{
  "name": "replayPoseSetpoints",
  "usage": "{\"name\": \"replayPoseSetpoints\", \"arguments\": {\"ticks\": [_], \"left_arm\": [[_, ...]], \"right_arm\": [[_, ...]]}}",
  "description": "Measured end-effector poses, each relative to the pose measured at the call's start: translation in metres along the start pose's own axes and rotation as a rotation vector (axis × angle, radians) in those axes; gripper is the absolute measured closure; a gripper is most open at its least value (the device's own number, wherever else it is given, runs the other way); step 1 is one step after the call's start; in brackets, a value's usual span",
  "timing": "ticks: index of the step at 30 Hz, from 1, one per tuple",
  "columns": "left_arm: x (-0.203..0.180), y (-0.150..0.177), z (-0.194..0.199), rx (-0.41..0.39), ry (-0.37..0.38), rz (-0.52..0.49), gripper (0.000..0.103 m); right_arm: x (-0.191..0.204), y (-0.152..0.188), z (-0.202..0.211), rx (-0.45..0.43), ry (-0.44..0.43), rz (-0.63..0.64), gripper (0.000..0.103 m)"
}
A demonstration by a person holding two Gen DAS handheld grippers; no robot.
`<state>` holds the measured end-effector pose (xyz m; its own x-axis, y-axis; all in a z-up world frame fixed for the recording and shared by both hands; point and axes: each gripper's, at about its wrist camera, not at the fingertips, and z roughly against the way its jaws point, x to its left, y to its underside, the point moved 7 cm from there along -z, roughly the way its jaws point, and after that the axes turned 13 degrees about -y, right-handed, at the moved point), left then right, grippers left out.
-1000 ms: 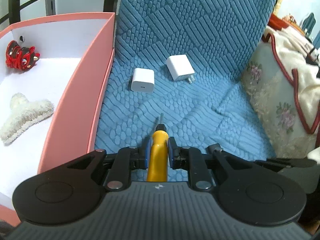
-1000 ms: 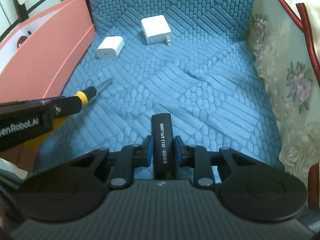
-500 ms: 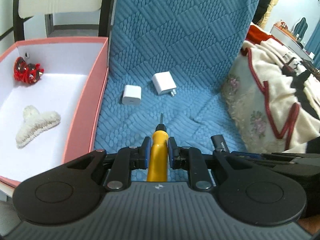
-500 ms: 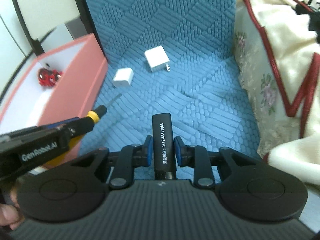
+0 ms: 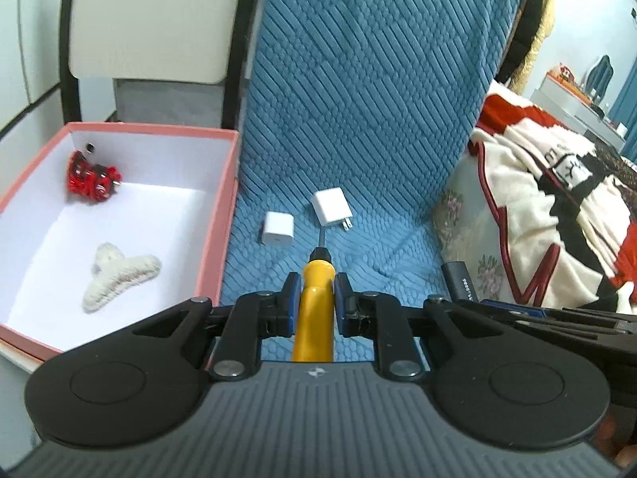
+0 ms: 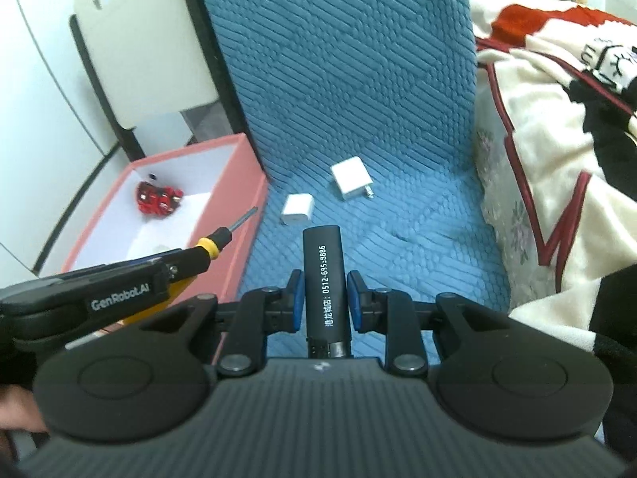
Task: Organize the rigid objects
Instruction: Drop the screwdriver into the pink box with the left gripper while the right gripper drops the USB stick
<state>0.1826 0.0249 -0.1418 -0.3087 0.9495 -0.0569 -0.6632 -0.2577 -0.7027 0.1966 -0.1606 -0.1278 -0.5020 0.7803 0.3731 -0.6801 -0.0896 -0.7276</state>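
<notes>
My left gripper (image 5: 316,292) is shut on a yellow-handled screwdriver (image 5: 316,302), held high above the blue cushion (image 5: 358,247); it also shows in the right wrist view (image 6: 207,249). My right gripper (image 6: 324,290) is shut on a black lighter (image 6: 324,279) with white printed digits; its tip shows in the left wrist view (image 5: 458,279). Two white chargers lie on the cushion: a small cube (image 5: 278,228) (image 6: 296,209) and a larger one with prongs (image 5: 332,207) (image 6: 352,177). A pink box (image 5: 227,215) (image 6: 247,239) stands at the left.
Inside the box lie a red hair clip (image 5: 91,175) (image 6: 157,197) and a fluffy white hair claw (image 5: 119,275). A floral cushion and a cream-and-red blanket (image 5: 557,207) border the right. A white chair back (image 5: 159,20) stands behind the box.
Both grippers have risen and pulled back from the cushion, each keeping its object. The chargers look smaller and more of the box interior shows.
</notes>
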Motion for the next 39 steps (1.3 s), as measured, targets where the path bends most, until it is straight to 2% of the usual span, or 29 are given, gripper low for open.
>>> {"name": "replayPoseSetpoints", "arguments": {"ticks": [9, 14, 19, 23, 28, 39], "left_arm": [[0.051, -0.019, 0.032, -0.063, -0.050, 0.053, 0.082], [0.096, -0.026, 0.044, -0.089, -0.083, 0.090, 0.082], [0.150, -0.027, 0.043, -0.078, -0.113, 0.120, 0.082], [0.190, -0.026, 0.028, -0.044, -0.131, 0.142, 0.082], [0.232, -0.023, -0.004, 0.007, -0.144, 0.152, 0.082], [0.275, -0.001, -0.084, 0.140, -0.118, 0.168, 0.082]], "right_arm": [[0.062, -0.006, -0.008, 0.003, -0.088, 0.081, 0.077], [0.109, -0.004, -0.027, 0.019, -0.162, 0.129, 0.077], [0.153, -0.004, -0.053, 0.046, -0.200, 0.161, 0.077], [0.177, -0.003, -0.082, 0.078, -0.203, 0.176, 0.077], [0.188, 0.002, -0.121, 0.139, -0.189, 0.152, 0.077], [0.187, 0.021, -0.202, 0.260, -0.124, 0.153, 0.076]]}}
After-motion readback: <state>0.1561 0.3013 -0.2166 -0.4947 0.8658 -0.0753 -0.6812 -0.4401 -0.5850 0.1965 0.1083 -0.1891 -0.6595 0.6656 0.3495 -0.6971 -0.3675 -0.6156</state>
